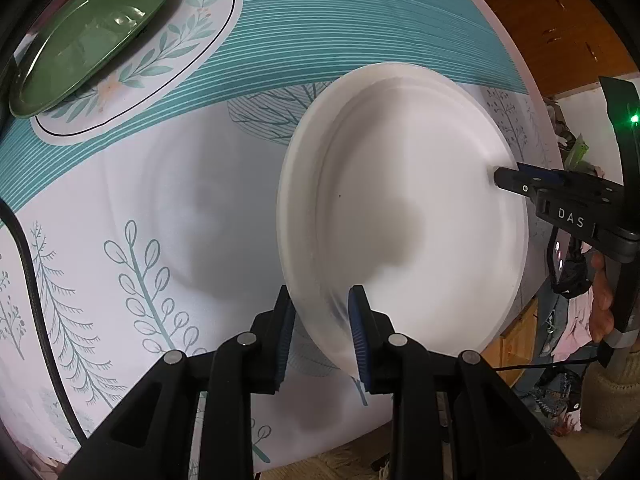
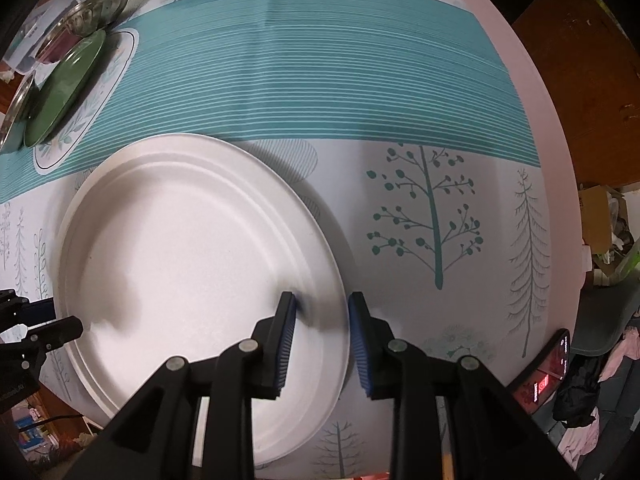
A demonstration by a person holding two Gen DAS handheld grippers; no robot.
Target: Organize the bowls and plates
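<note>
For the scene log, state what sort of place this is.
Probably a lived-in home dining area: a round table under a teal leaf-and-tree print tablecloth, a round green plate and a round white disposable plate, with clothes heaped nearby.

Both grippers are built of matte black linkage arms joined by round silver pins. Ribbed blue pads (image 1: 357,332) are fitted inside. "DAS" is printed in white on the right gripper (image 1: 505,176).

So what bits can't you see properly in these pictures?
- Left wrist view: the white plate's near rim is blurred between the left gripper's pads, so whether they press it is unclear.
- Right wrist view: the same blur at the right gripper.
- Right wrist view: the metal dishes behind the green plate are cut off by the picture edge.
- Both views: the tablecloth under the white plate is hidden.
</note>
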